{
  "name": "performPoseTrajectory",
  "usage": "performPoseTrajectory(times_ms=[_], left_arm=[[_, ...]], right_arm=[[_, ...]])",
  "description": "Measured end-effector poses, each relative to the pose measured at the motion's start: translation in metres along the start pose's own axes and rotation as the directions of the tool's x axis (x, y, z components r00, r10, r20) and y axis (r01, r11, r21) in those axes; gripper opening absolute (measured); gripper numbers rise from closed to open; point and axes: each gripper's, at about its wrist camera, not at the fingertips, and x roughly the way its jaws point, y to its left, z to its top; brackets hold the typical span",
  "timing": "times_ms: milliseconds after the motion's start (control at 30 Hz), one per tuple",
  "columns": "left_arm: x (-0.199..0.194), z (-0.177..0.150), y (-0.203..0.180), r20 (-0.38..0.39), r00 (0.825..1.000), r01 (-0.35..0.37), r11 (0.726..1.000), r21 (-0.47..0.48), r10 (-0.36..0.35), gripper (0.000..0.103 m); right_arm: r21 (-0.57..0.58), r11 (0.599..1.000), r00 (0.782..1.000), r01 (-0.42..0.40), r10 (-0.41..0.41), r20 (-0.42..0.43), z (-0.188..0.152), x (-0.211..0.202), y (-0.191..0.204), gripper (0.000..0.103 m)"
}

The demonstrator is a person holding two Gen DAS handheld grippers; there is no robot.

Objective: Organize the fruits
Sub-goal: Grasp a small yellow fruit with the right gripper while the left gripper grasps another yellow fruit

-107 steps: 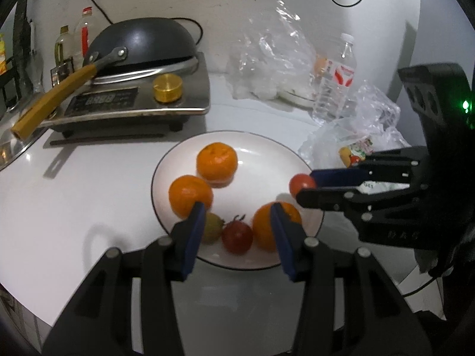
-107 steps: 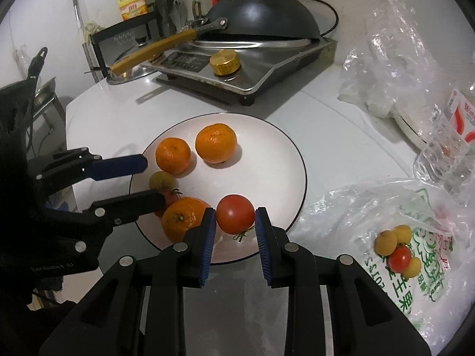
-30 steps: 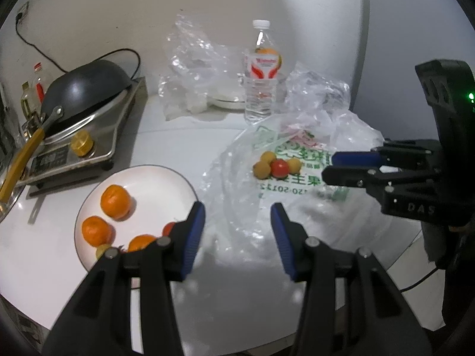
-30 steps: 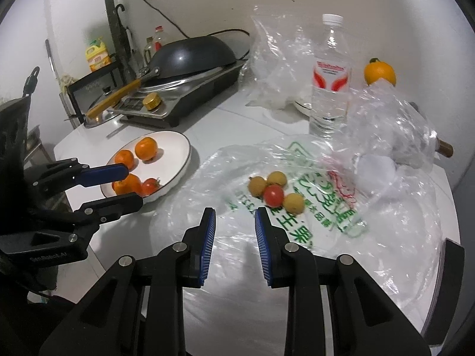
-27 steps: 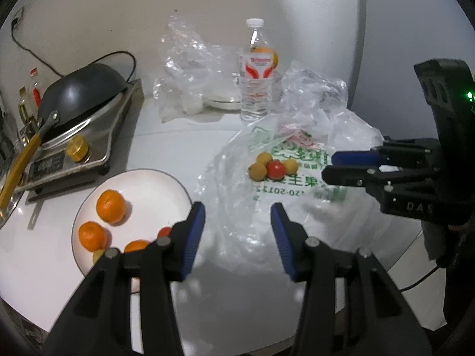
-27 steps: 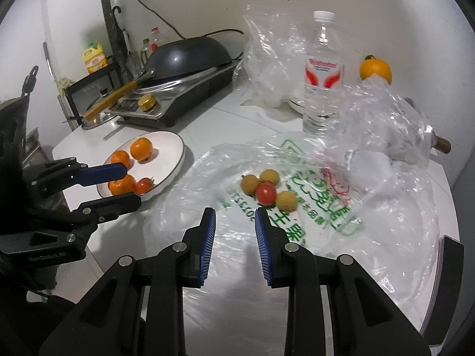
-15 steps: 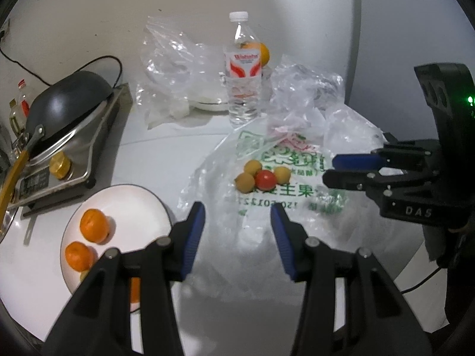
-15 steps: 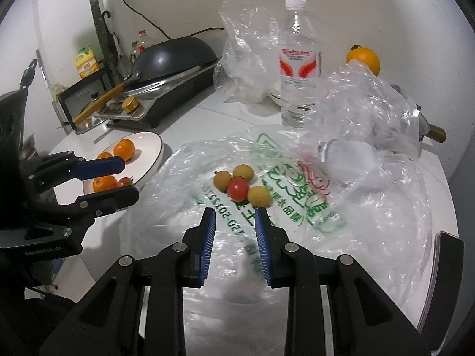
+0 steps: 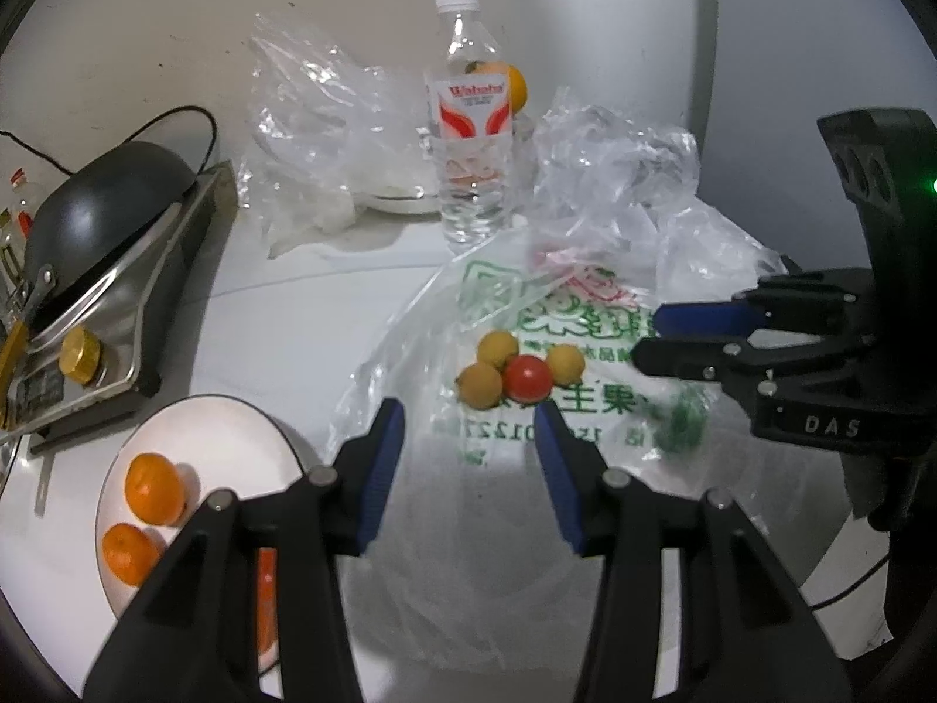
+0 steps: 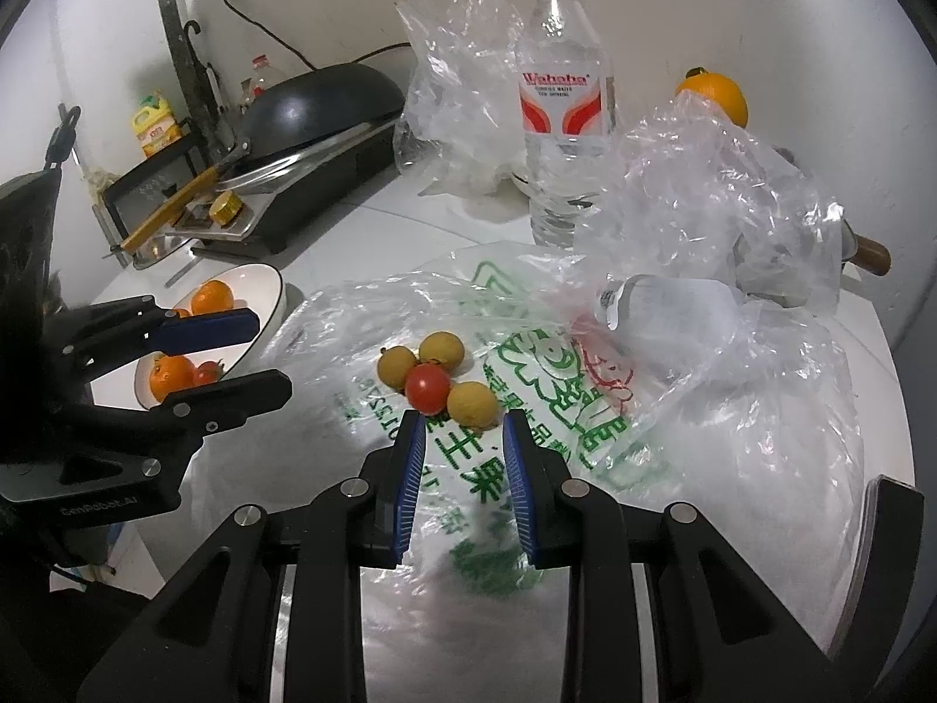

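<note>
A red tomato [image 9: 528, 378] [image 10: 428, 388] and three small yellow fruits [image 9: 481, 385] [image 10: 472, 406] lie clustered on a flat printed plastic bag [image 9: 585, 410] [image 10: 527, 363]. A white plate [image 9: 193, 433] [image 10: 257, 287] at the left holds oranges [image 9: 153, 489] [image 10: 212, 297] and a small tomato [image 10: 206, 374]. My left gripper [image 9: 468, 427] is open and empty, just short of the cluster. My right gripper [image 10: 460, 439] is open and empty, right in front of the tomato; it also shows in the left wrist view [image 9: 650, 334].
A water bottle [image 9: 473, 146] [image 10: 562, 111] and crumpled clear bags [image 9: 328, 135] [image 10: 703, 199] stand behind the fruits. A wok on a cooker [image 9: 99, 234] [image 10: 310, 111] sits at the left. An orange [image 10: 717, 95] rests at the back right.
Both grippers have swung right from the plate to the bag and moved closer to the fruit cluster. The right gripper let go of the tomato it held over the plate.
</note>
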Motion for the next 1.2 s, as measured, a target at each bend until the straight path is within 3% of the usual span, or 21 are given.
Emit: performPoseTrajectory(times_ms=[633,933,1200], left_arm=[[0.036,0.01,0.008,-0.025,0.999,0.049,0.999,0.024,-0.048,0.048],[0.055,0.011,0.012,-0.079,0.996,0.036,0.999,0.023,-0.034,0.047],[0.062,0.014,0.0,-0.059,0.998,0.043,0.993,0.112,-0.036,0.047]], right_arm=[[0.006,1.0,0.997,0.001,0.0,-0.081,0.014,0.05,-0.007,0.029],[0.017,1.0,0.994,-0.007,0.009,-0.108,0.013,0.063,-0.01,0.029],[0.0,1.0,0.995,-0.016,0.016,-0.096,0.011,0.063,-0.011,0.027]])
